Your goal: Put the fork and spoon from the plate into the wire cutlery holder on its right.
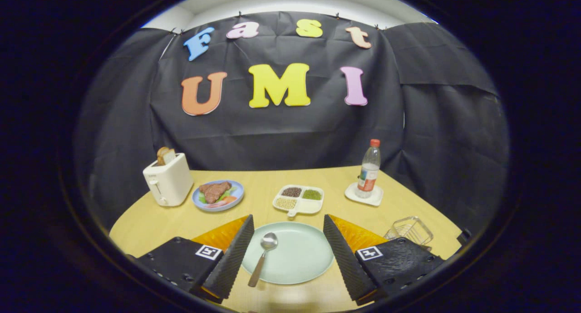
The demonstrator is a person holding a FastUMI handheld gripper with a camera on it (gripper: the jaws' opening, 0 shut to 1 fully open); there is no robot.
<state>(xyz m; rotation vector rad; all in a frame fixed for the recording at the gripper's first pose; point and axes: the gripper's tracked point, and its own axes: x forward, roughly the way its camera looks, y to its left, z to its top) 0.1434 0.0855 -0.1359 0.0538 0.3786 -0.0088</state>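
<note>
A pale green plate (302,258) lies on the wooden table between my two fingers. On its left part rests a spoon (263,254), bowl pointing away from me and brown handle toward me, close to the left finger (233,256). My gripper (288,224) is open, fingers spread to either side of the plate and holding nothing. The wire cutlery holder (410,230) stands to the right of the plate, just beyond the right finger (345,256).
Beyond the plate sits a white divided dish (298,199) of grains. A blue plate of food (218,195) and a white toaster (168,180) stand at the back left. A water bottle (368,170) on a white coaster stands at the back right.
</note>
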